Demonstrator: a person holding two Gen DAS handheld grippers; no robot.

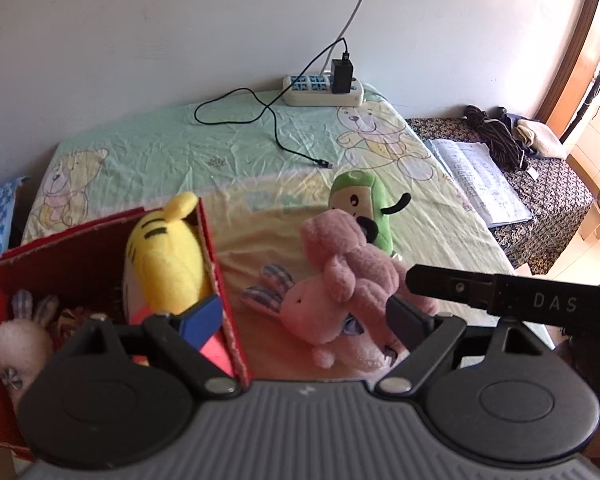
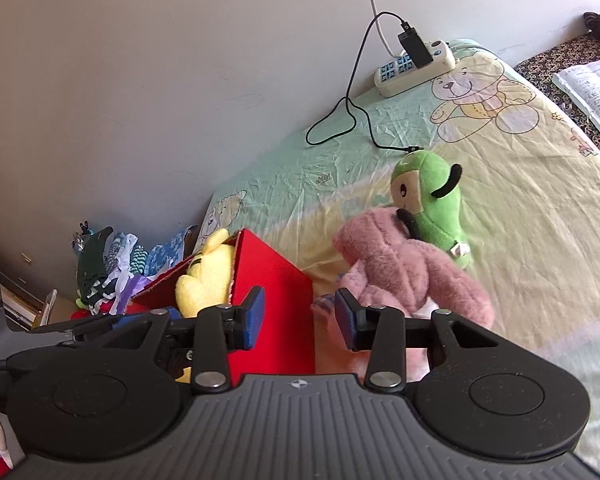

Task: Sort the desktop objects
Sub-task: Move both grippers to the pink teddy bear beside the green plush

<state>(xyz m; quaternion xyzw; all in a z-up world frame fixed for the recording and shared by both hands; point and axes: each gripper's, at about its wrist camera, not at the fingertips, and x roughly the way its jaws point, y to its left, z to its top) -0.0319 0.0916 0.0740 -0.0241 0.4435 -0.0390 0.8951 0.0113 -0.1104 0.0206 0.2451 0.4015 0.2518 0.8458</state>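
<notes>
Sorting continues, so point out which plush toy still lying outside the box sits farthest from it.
The green plush, beyond the pink plush and the pink bunny, nearest the power strip; the others lie closer to the red box.

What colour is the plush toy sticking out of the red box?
Yellow with black stripes; clearest in the left wrist view.

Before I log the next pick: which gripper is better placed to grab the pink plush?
Likely the right gripper: its open, empty jaws sit beside the pink plush. The left gripper straddles the red box wall.
</notes>
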